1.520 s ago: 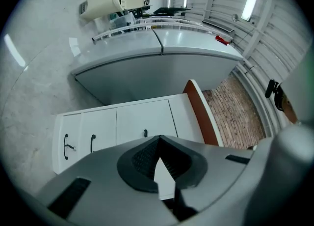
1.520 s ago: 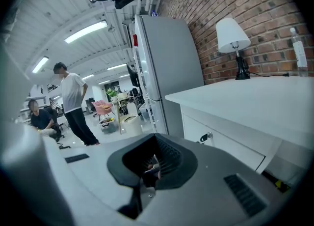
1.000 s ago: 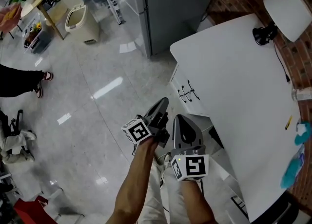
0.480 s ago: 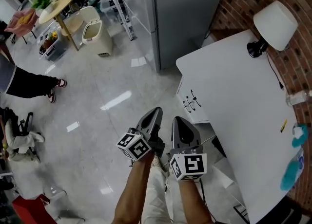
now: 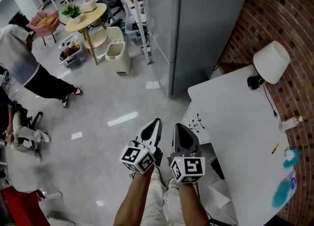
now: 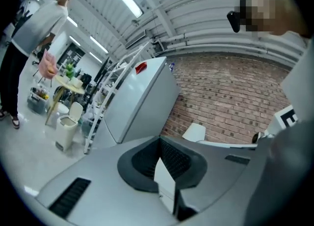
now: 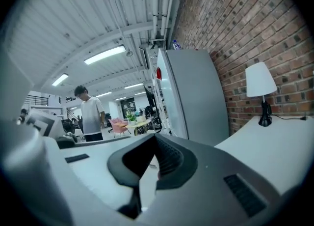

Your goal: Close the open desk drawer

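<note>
The white desk (image 5: 235, 141) stands at the right of the head view. Its drawer fronts (image 5: 195, 123) with black handles face left; I cannot tell whether one is pulled out. My left gripper (image 5: 157, 121) and right gripper (image 5: 177, 126) hang side by side in the air just left of those fronts, touching nothing. Both point level and away from me. The left gripper's jaws (image 6: 159, 140) meet at the tip with nothing between them. The right gripper's jaws (image 7: 154, 137) also meet and hold nothing.
A white lamp (image 5: 270, 62) stands at the desk's far end by the brick wall (image 5: 289, 14). A bottle (image 5: 289, 122) and a blue cloth (image 5: 282, 190) lie on the desk. A grey cabinet (image 5: 196, 23), a bin (image 5: 117, 50), a round table (image 5: 86, 16) and a person (image 5: 29, 63) stand farther off.
Both grippers have risen together and the left one has rolled. The head view has lifted, so the desk sits lower right and more of the room shows.
</note>
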### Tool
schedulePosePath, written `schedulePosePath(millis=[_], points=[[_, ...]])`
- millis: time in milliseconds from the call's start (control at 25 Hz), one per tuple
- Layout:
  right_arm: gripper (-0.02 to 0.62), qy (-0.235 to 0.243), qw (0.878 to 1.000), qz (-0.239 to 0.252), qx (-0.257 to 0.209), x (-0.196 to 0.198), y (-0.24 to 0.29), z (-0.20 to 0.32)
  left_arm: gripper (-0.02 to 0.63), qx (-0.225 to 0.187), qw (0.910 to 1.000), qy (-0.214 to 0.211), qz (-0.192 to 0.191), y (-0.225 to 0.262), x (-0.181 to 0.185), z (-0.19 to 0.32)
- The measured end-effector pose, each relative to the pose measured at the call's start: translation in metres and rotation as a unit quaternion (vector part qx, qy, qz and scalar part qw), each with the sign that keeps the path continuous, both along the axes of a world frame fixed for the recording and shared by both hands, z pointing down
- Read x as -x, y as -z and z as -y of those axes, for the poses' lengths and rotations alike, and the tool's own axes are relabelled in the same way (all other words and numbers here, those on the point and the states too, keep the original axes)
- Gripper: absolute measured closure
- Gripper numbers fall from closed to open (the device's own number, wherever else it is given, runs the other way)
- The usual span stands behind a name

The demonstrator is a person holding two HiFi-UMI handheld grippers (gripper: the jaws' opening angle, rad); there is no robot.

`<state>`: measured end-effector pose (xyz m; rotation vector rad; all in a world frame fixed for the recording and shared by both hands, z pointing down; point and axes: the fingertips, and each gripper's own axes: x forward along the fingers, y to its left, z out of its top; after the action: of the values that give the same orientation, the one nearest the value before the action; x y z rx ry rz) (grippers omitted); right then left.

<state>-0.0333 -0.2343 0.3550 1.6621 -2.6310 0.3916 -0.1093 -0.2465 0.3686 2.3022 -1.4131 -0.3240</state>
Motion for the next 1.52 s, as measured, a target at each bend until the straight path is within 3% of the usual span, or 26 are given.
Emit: schedulePosePath(millis=[160, 360, 600, 800, 1080, 1520], points=[[0.584, 0.029, 1.0, 0.001, -0.006, 0.022, 0.035, -0.007, 0.6, -0.028, 0.998, 0.036, 0.042, 0.051, 0.016, -0.01], [0.584, 0.064, 0.998, -0.001, -0.008, 0.045, 0.071, -0.021, 0.6, -0.052, 0.9878, 0.089, 0.117, 0.106, 0.032, -0.028], [0.584, 0.09, 0.995, -0.012, -0.038, 0.061, 0.122, -0.039, 0.6, -0.056, 0.9812, 0.104, 0.152, 0.149, 0.04, -0.053], [0.584, 0.1, 0.994, -0.014, -0.051, 0.064, 0.155, -0.046, 0.6, -0.063, 0.9803, 0.112, 0.15, 0.18, 0.043, -0.068], [0.584, 0.103, 0.991, -0.021, -0.079, 0.058, 0.196, -0.06, 0.6, -0.103, 0.9767, 0.107, 0.154, 0.232, 0.04, -0.082], [0.584, 0.079, 0.989, -0.01, -0.122, 0.036, 0.248, -0.073, 0.6, -0.139, 0.9701, 0.103, 0.169, 0.27, 0.026, -0.101]])
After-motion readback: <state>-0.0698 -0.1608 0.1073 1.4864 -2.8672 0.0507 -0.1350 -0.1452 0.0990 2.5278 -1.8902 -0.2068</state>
